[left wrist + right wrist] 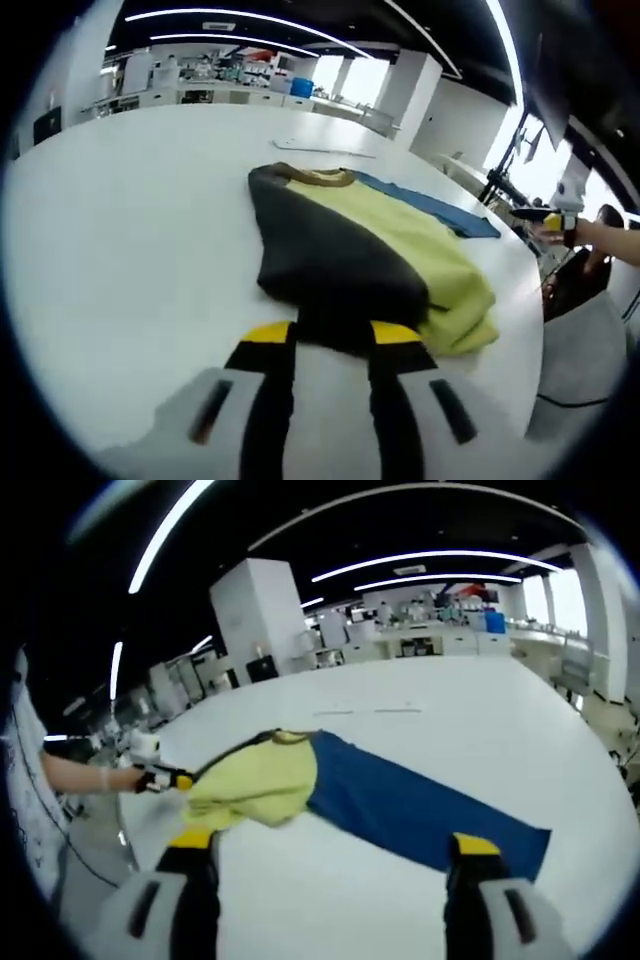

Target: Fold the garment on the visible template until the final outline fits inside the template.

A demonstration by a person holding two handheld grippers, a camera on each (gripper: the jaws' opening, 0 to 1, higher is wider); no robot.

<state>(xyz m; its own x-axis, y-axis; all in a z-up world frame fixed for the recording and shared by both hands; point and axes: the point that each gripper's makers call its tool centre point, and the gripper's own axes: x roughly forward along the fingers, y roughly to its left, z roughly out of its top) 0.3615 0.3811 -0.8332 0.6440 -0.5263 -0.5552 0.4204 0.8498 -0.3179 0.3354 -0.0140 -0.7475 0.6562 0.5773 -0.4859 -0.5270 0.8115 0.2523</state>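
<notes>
A garment with a black part [320,250] and a yellow-green part [430,260] lies bunched on one end of a long blue template [440,208] on the white table. Black cloth fills the gap between the yellow tips of my left gripper [333,335], which is shut on it at the garment's near edge. In the right gripper view the garment [262,778] covers the left end of the template [420,810]. There the left gripper [165,778], held by a hand, meets the garment's left edge. My right gripper [332,848] hangs open over the table, near the template's bare stretch.
The white table [130,230] is wide and bare around the garment, with thin tape marks [322,150] beyond the template. The right gripper [535,214] and a hand [600,235] come in past the table's edge. A grey chair [590,340] stands there. Benches line the far wall.
</notes>
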